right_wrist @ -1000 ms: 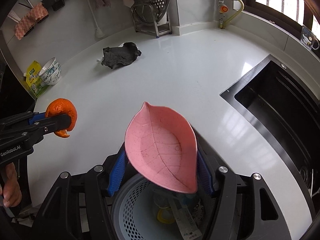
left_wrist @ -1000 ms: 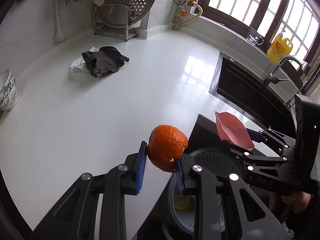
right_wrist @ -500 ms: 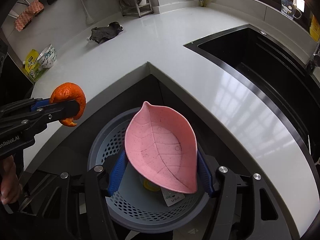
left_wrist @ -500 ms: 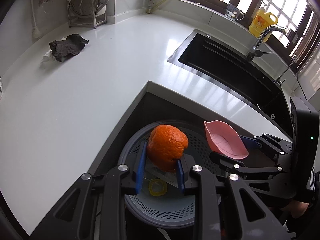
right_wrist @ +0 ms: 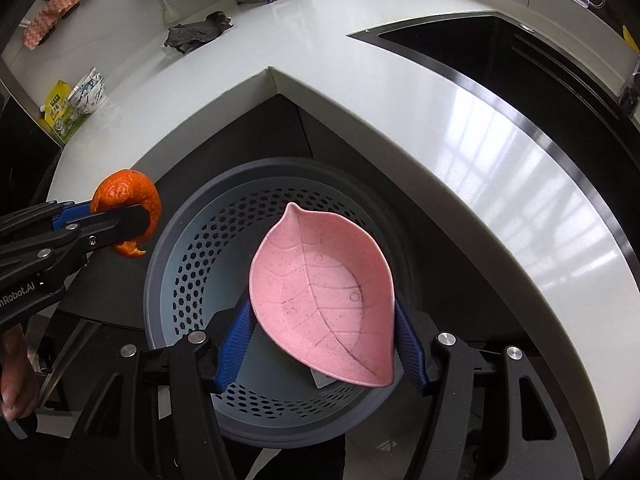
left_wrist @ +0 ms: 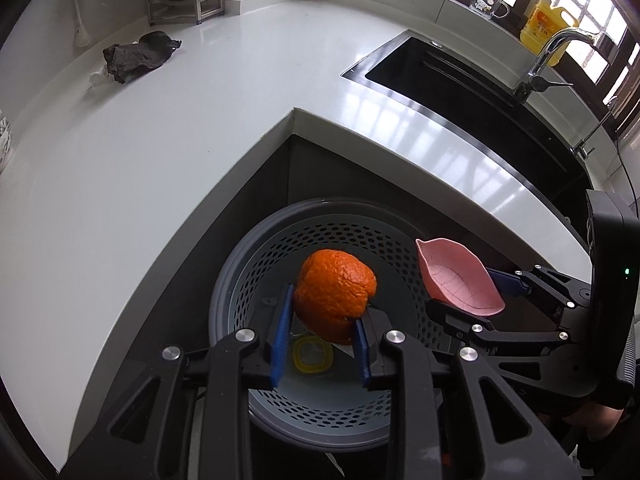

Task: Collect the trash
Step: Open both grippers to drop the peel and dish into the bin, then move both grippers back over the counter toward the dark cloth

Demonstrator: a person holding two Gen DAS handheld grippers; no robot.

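left gripper [left_wrist: 322, 326] clamps the orange peel [left_wrist: 335, 295] above the grey bin [left_wrist: 240, 280]; right gripper [right_wrist: 320, 344] holds the empty pink leaf dish [right_wrist: 320, 300] over it. peel not yet dropped; a dark rag [left_wrist: 138, 56] remains on the tabletop [left_wrist: 160, 140].

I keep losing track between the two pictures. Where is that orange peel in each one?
Left wrist view: the orange peel sits low in the centre, pinched in the left gripper, over the grey perforated bin.
Right wrist view: the peel is at the left edge, by the bin's rim.
Shared landmark: the pointed inner corner of the white counter, just beyond the bin.
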